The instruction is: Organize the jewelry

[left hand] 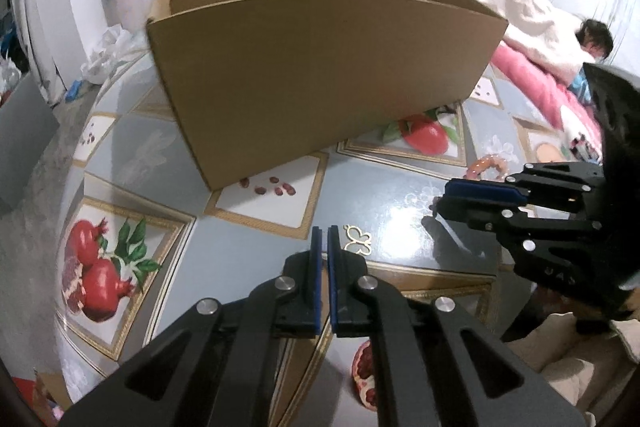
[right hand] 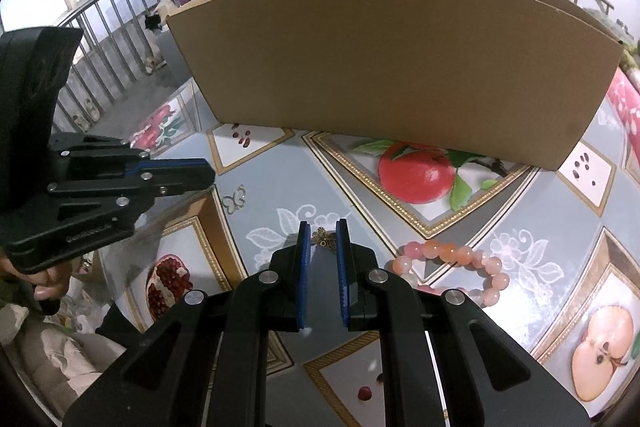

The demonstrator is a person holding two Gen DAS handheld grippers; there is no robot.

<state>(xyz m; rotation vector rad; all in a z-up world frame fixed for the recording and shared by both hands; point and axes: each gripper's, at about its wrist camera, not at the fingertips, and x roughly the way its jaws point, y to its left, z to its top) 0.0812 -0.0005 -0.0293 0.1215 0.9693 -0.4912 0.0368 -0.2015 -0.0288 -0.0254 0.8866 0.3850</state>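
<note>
A gold butterfly charm (left hand: 358, 242) lies on the table just right of my left gripper (left hand: 325, 231), whose jaws are nearly closed on nothing. The charm also shows in the right wrist view (right hand: 234, 199). My right gripper (right hand: 322, 227) has its jaws a little apart, with a small bronze flower charm (right hand: 325, 239) on the table between the tips. A pink bead bracelet (right hand: 452, 273) lies to its right and also shows in the left wrist view (left hand: 487, 167). An open cardboard box (left hand: 320, 67) stands behind on the table; it also shows in the right wrist view (right hand: 392, 63).
The table has a glossy fruit-print cover (left hand: 160, 163). My right gripper shows in the left wrist view (left hand: 438, 199), low over the table. My left gripper shows in the right wrist view (right hand: 212, 175). A person under blankets (left hand: 552, 39) lies at the right.
</note>
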